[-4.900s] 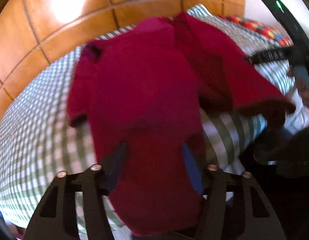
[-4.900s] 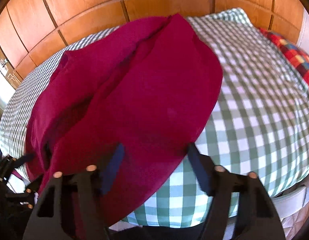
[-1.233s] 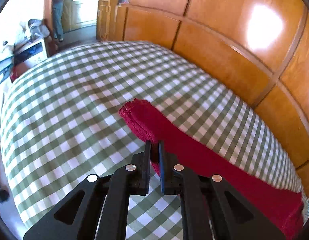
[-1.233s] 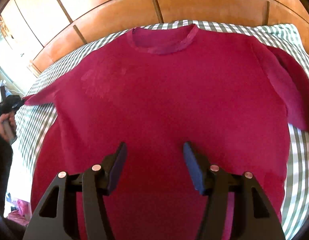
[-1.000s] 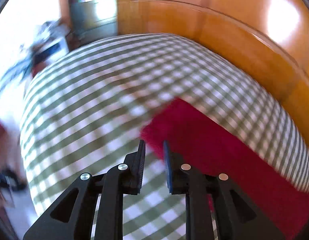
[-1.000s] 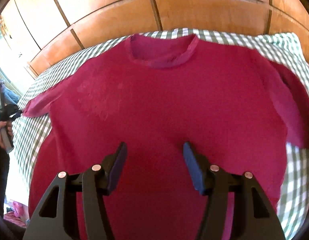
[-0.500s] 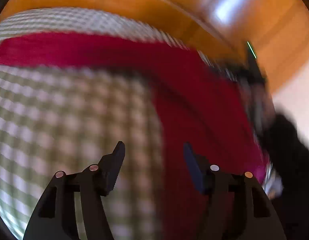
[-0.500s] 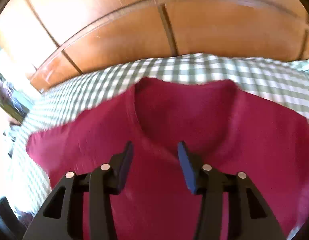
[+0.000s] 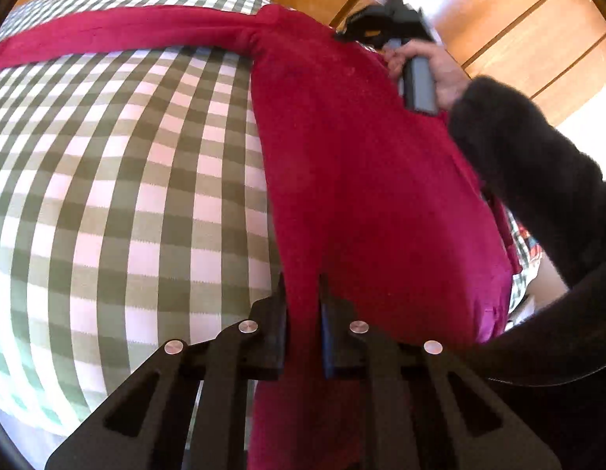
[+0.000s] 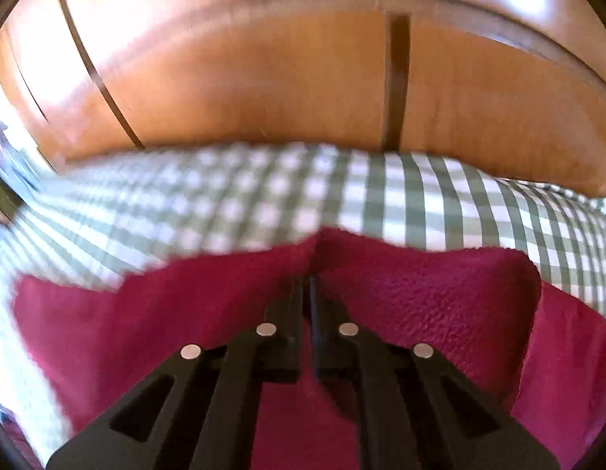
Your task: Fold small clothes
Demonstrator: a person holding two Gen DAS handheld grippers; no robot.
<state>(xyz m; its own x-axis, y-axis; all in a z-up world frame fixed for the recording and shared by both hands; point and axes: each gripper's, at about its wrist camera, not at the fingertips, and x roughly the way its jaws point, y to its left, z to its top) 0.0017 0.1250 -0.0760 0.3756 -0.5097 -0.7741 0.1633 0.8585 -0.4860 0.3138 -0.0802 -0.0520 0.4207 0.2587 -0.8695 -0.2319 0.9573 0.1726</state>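
Observation:
A red sweater [image 9: 361, 176] lies flat on a green-and-white checked bedcover [image 9: 126, 176], with one sleeve [image 9: 126, 27] stretched out to the left. My left gripper [image 9: 303, 286] is at the sweater's near side edge. Its jaws are closing and a fold of red fabric is pinched between the pads. In the right wrist view my right gripper [image 10: 307, 280] sits at the neck edge of the sweater [image 10: 420, 293], its jaws closing tight on the fabric. The left wrist view shows the right gripper [image 9: 344, 31] at the sweater's far end, held by a hand [image 9: 432, 66].
Wooden wall panels [image 10: 263, 78] rise right behind the bedcover [image 10: 381, 196]. A black sleeve [image 9: 518, 149] reaches over the sweater's right side. A strip of bright patterned cloth [image 9: 532, 243] shows at the right, past the sweater.
My left gripper let go of the sleeve cuff, swung to the sweater's side edge, opened and closed on it. My right gripper moved forward from the body to the collar and closed.

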